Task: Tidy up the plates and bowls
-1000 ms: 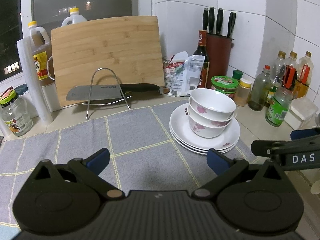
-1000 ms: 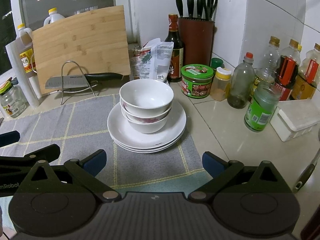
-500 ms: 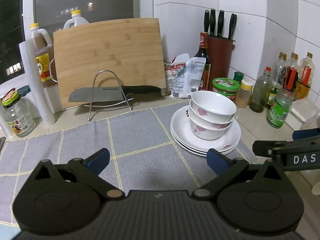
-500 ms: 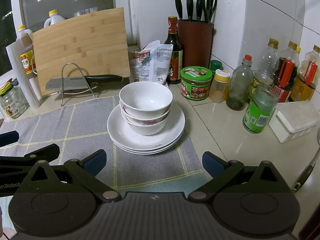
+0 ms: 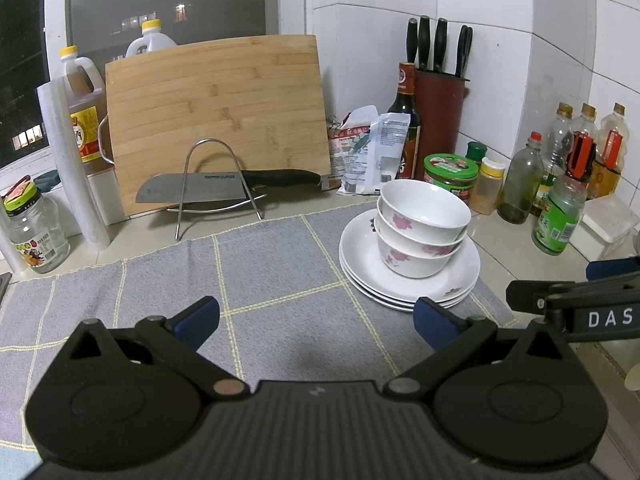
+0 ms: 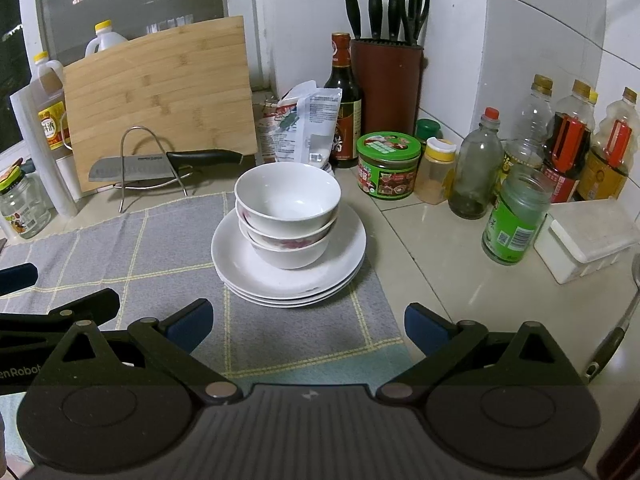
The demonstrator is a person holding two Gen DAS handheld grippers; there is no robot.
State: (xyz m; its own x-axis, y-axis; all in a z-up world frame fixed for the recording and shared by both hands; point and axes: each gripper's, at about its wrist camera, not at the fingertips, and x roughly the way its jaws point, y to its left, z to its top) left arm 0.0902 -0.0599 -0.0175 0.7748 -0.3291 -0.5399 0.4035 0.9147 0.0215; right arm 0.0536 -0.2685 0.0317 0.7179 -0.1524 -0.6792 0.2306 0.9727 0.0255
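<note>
Both grippers spread and empty; dishes stacked on the mat.

I hold the left gripper [image 5: 316, 318] and right gripper [image 6: 308, 324] apart, short of the load. At 12 o'clock from the right, nested bowls [image 6: 287, 210] sit inside stacked plates [image 6: 344, 256] on the grey mat [image 6: 160, 248]; the top bowl appears empty.

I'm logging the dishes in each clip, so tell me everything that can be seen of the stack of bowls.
The stack of bowls is two or three white, glossy, ceramic-looking bowls nested upright, with pink flower prints on their outer walls. The top bowl looks empty. The stack leans slightly and rests on the top plate of a pile of white plates, which sits on a grey checked cloth. Neither gripper touches the stack.
</note>
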